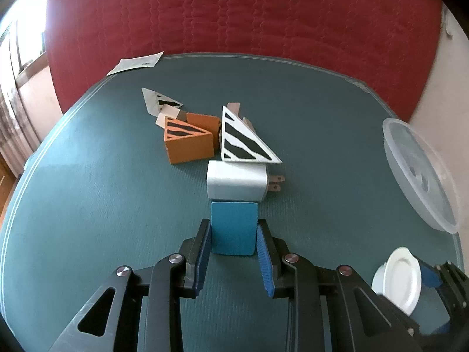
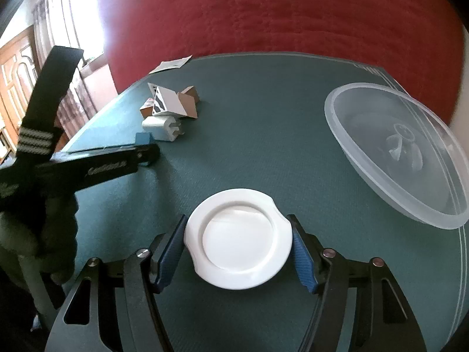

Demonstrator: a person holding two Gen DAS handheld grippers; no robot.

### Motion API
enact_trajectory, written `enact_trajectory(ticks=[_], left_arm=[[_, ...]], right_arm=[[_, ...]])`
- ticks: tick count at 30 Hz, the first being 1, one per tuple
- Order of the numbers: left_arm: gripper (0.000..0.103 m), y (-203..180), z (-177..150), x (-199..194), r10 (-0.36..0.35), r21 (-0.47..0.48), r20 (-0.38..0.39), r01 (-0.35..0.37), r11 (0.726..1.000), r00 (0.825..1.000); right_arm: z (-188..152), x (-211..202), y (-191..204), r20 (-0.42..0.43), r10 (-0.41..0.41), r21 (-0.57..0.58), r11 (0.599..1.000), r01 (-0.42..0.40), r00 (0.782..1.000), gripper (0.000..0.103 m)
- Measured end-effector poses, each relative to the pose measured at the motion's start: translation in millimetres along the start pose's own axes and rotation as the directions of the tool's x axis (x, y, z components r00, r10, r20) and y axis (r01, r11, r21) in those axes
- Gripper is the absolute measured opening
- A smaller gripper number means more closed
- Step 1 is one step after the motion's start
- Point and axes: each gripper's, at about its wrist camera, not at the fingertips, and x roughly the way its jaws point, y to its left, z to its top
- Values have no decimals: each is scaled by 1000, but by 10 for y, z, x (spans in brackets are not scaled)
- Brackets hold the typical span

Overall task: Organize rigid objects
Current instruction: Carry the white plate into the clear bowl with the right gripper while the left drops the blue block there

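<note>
Far left on the green table (image 1: 88, 205): orange wedge (image 1: 189, 143), then white striped wedge (image 1: 243, 138), white charger (image 1: 236, 182) just nearer. Left gripper (image 1: 234, 233) clamped on blue block (image 1: 234, 227), touching the charger. Right gripper (image 2: 239, 236) clamped on white round lid (image 2: 239, 239). Far right: clear bowl (image 2: 395, 152).

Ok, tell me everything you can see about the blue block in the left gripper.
The blue block is a small flat-faced rectangle with rounded corners, matte teal-blue, possibly painted wood. The left hand-held gripper is shut on it, one pad on each side. It stands roughly upright over the green table, its far edge just in front of the white charger; whether they touch is unclear.
</note>
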Motion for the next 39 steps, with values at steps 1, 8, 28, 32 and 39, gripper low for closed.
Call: enact_trajectory(ticks=[1,8,28,32,39], left_arm=[[32,12,-6,-20,1,-3,1,-1,1000,1000],[32,-36,14,-129,-5,4,22,5,1000,1000],[32,-648,64,-222,-64,131,40,59,990,997],[32,-777,114,-208,-76,157,42,69,985,996],[32,-1009,222,-160,-109,210,42,98,973,993]], right_arm=[[6,-3,-6,0,2,4,1000,-2,1000,67],[107,-154,-148,44,17,69,997,-20,999,67],[469,-481,-1395,176,-332,353,900,256,927,67],[437,-482,-1462,181,-352,362,892,271,918,68],[383,-438,-1600,166,-399,403,862,307,902,68]])
